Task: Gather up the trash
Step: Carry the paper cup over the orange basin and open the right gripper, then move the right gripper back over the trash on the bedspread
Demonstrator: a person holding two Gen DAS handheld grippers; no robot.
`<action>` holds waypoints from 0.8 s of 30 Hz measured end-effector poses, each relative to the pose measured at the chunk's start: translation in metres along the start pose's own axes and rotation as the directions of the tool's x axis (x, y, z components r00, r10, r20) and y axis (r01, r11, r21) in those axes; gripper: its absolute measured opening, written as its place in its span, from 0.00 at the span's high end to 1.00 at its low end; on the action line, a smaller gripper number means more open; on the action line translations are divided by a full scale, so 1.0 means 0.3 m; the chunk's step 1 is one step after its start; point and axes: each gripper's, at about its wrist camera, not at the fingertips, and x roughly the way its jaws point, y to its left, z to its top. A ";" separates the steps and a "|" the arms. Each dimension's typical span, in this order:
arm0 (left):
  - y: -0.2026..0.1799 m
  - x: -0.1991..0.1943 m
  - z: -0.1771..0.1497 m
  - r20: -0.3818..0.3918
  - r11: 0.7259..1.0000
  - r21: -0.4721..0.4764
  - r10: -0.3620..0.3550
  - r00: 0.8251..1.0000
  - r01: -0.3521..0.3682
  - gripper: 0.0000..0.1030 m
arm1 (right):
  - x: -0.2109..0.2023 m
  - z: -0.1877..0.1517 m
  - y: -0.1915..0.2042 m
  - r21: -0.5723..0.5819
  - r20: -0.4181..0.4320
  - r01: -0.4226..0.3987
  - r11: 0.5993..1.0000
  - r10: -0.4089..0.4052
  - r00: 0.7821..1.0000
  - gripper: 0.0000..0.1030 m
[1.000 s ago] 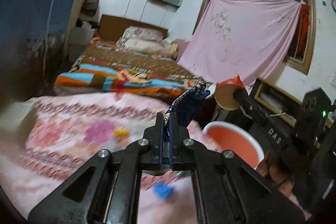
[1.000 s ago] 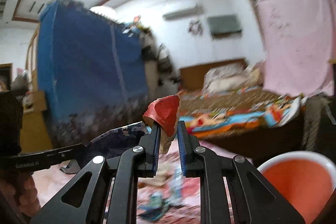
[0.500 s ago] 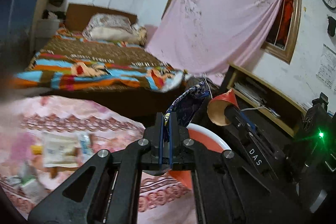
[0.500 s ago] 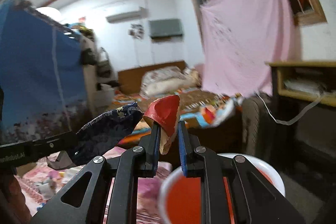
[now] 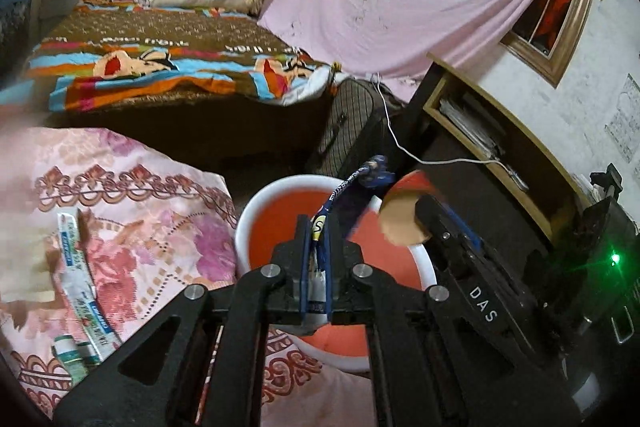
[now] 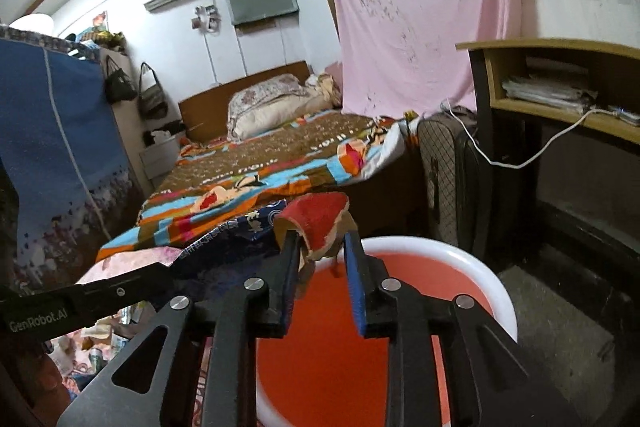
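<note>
A white bin with a red liner (image 5: 280,223) stands on the floor beside the pink bedspread; it also shows in the right wrist view (image 6: 440,259). My left gripper (image 5: 316,227) is shut on a dark blue wrapper (image 5: 352,187) and holds it over the bin. My right gripper (image 6: 322,247) is over the bin with its jaws parted; a crushed red paper cup (image 6: 320,219) leans on the left finger, apart from the right one. The cup also shows in the left wrist view (image 5: 404,215).
Trash wrappers (image 5: 86,283) lie on the pink floral bedspread (image 5: 140,195) at left. A bed with a striped blanket (image 6: 256,171) is behind. A dark suitcase (image 6: 452,179) and a wooden desk (image 6: 560,107) with a white cable stand at right.
Both grippers have swung right and down from over the bedspread to over the bin. The right gripper's jaws have widened around the red cup.
</note>
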 end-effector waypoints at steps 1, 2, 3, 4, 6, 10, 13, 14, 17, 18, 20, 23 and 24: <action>0.001 0.003 -0.003 -0.010 1.000 -0.005 -0.006 1.000 0.005 1.00 | 0.006 0.004 0.000 0.001 -0.007 0.003 1.000 -0.003 1.000 0.75; 0.002 0.007 -0.003 -0.013 1.000 -0.009 -0.007 1.000 0.007 1.00 | 0.006 -0.001 -0.003 0.002 -0.013 0.004 1.000 -0.004 1.000 0.73; 0.005 0.009 -0.003 -0.013 1.000 -0.013 -0.007 1.000 0.007 0.98 | 0.007 -0.001 -0.005 0.005 -0.017 0.004 1.000 -0.004 1.000 0.73; 0.008 0.011 -0.005 -0.012 1.000 -0.015 -0.006 1.000 0.006 0.94 | 0.009 0.004 -0.004 0.006 -0.019 0.005 1.000 -0.005 1.000 0.73; 0.011 -0.001 -0.008 -0.005 1.000 -0.018 -0.004 1.000 0.004 0.91 | 0.009 0.005 -0.006 0.007 -0.021 0.006 1.000 -0.006 1.000 0.72; 0.021 -0.063 -0.013 0.050 0.999 -0.001 0.034 0.998 -0.034 0.81 | -0.001 0.011 -0.003 0.012 -0.002 -0.016 1.000 0.016 1.000 0.68; 0.037 -0.127 -0.019 0.113 0.997 0.003 0.077 0.991 -0.078 0.70 | -0.022 0.021 0.016 0.000 0.037 -0.046 0.999 0.046 0.998 0.61; 0.044 -0.158 -0.025 0.141 0.995 0.004 0.099 0.985 -0.100 0.68 | -0.033 0.021 0.025 -0.006 0.052 -0.059 0.998 0.059 0.997 0.57; 0.069 -0.233 -0.038 0.210 0.986 0.005 0.163 0.964 -0.167 0.57 | -0.069 0.022 0.064 -0.029 0.100 -0.100 0.995 0.102 0.990 0.53; 0.078 -0.254 -0.043 0.229 0.982 0.005 0.180 0.956 -0.187 0.53 | -0.078 0.023 0.077 -0.039 0.112 -0.112 0.993 0.115 0.987 0.51; 0.099 -0.309 -0.055 0.278 0.971 0.000 0.229 0.933 -0.238 0.45 | -0.092 0.028 0.100 -0.057 0.135 -0.131 0.990 0.138 0.981 0.42; 0.129 -0.378 -0.070 0.334 0.953 -0.005 0.286 0.898 -0.302 0.31 | -0.126 0.027 0.141 -0.086 0.182 -0.168 0.982 0.181 0.966 0.22; 0.139 -0.404 -0.078 0.357 0.947 -0.008 0.303 0.884 -0.322 0.27 | -0.141 0.024 0.158 -0.100 0.200 -0.183 0.978 0.200 0.959 0.20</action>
